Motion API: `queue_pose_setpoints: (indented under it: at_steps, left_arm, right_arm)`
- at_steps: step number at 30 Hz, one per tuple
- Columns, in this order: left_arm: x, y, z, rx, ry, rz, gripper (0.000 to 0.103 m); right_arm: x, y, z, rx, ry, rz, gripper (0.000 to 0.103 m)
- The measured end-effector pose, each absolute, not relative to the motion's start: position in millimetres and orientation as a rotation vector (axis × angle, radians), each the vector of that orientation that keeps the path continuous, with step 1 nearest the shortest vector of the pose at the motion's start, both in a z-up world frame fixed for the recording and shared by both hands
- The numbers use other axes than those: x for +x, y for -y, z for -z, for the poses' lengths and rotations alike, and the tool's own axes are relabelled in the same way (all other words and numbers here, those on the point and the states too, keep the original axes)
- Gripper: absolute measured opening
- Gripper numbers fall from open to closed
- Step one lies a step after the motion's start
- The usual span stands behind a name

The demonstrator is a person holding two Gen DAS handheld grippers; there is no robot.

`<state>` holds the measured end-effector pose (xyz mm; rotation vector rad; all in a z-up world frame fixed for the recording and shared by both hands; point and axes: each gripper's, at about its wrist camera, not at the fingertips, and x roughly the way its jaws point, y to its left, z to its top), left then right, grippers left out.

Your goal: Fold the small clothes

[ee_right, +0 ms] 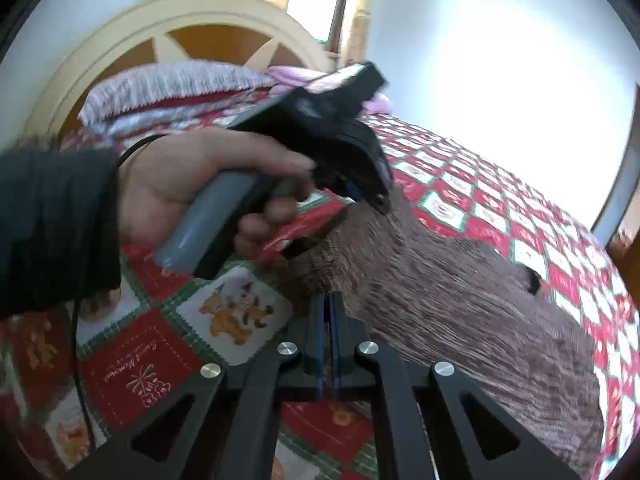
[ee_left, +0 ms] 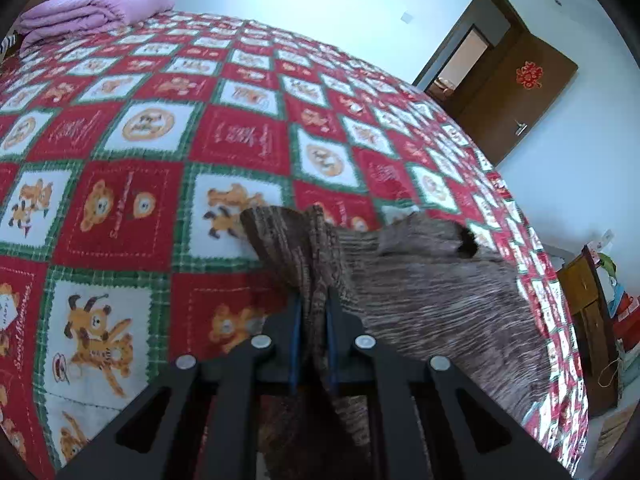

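Left wrist view: your left gripper [ee_left: 314, 312] is clamped on a bunched edge of the brown knit garment [ee_left: 432, 292], lifted off the bear-print bedspread [ee_left: 240, 136]. Your right gripper [ee_right: 330, 320] pinches another edge. The soft, limp, light knit will likely sag between holds, so corners or hems look safest.

A red, green and white teddy-bear patchwork quilt [ee_left: 168, 132] covers the bed; upper right, a brown wooden door [ee_left: 524, 92] stands open in pale walls.
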<state>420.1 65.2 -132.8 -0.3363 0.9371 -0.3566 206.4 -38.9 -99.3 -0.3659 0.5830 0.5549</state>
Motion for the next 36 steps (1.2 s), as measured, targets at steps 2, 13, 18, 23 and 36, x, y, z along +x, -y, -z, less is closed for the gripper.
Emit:
queue_pose_setpoints:
  at_steps: [2, 13, 18, 23, 36]
  left_arm:
    - [420, -62, 123, -0.358, -0.915, 0.376, 0.01]
    - [417, -9, 85, -0.342, -0.847, 0.472, 0.01]
    - [417, 14, 71, -0.336, -0.833, 0.519, 0.01]
    - [418, 38, 60, -0.345, -0.833, 0.569, 0.01]
    - [420, 114, 49, -0.278, -0.839, 0.664, 0.01]
  right_arm:
    - [208, 51, 94, -0.321, -0.584, -0.542, 0.002]
    - [212, 116, 78, -0.14, -0.605, -0.492, 0.001]
    - [213, 150, 71, -0.072, -0.608, -0.467, 0.001]
    - [214, 184, 67, -0.001, -0.618, -0.442, 0.001]
    - [200, 252, 57, 0.121, -0.62, -0.414, 0.001]
